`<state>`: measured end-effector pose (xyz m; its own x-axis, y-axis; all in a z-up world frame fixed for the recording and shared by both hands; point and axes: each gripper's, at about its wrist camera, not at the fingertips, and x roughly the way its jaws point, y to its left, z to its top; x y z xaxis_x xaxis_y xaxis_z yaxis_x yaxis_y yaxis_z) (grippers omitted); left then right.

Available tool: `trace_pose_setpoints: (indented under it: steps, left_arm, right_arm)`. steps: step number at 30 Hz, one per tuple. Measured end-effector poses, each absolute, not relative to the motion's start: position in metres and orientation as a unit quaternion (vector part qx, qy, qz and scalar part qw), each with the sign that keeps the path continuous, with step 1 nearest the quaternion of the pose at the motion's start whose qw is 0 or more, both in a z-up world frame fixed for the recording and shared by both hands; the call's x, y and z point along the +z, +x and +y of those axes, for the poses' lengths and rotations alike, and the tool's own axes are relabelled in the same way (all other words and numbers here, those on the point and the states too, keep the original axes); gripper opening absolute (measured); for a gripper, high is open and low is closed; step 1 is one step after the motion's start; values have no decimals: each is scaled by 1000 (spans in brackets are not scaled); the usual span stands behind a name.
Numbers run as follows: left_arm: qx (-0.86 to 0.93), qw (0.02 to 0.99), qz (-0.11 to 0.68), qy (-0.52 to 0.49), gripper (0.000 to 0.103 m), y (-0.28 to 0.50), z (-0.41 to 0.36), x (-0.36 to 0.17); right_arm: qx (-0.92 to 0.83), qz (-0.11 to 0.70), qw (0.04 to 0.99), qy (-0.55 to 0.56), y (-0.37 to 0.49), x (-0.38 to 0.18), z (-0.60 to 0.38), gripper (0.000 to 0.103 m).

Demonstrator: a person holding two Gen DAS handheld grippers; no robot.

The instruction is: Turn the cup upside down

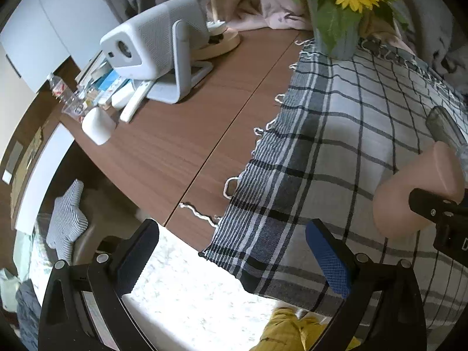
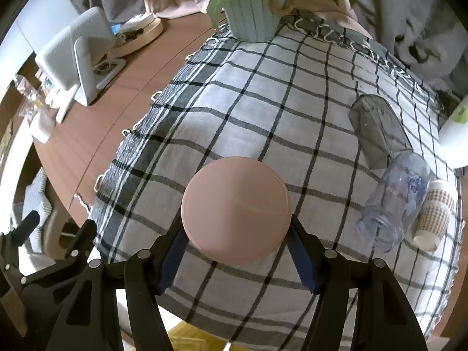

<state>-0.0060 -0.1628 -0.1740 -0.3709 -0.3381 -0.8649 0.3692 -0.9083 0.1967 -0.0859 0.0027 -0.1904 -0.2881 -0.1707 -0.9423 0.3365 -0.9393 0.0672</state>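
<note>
A pink cup [image 2: 236, 209] is held between the blue pads of my right gripper [image 2: 236, 234], its flat base facing the camera, above the checked cloth [image 2: 263, 93]. The cup also shows at the right edge of the left wrist view [image 1: 415, 193], lying on its side in the right gripper's black finger. My left gripper [image 1: 234, 251] is open and empty over the table's front edge, left of the cup.
A sunflower pot [image 2: 251, 14] stands at the back of the cloth. A dark glass [image 2: 377, 131], a clear bottle [image 2: 395, 201] and a paper cup [image 2: 433, 213] lie at the right. A white projector [image 1: 155, 44] and clutter stand on the wooden table [image 1: 181, 134] at the left.
</note>
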Motion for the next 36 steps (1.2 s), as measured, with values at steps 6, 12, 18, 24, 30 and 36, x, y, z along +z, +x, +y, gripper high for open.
trace_pose_setpoints:
  steps: [6,12,18,24,30,36]
  left_arm:
    - [-842,196,-4,503,102,-3,-154,-159]
    - [-865,151,-12,478,102,3,-129,-133]
    - [-891,111,-30,440,102,17,-99,-102]
    - [-909,73,-42,409,102,39,-77,-73]
    - [-926,61,-46,370,102,63,-63,-47]
    - [-934,55,-47,351,103,79,-55,-32]
  right_arm:
    - [-812,41,148,563,-67,-178,17,77]
    - [-849,11,107,517,-33,-141,50,81]
    - [-886,-13,66,458,4,-101,84,83]
    - [-908,-41,38,415,39,-71,109,83]
    - [-926,-58,15,372,74,-47,126,83]
    - [-934,-64,5,352,97,-35,135,84]
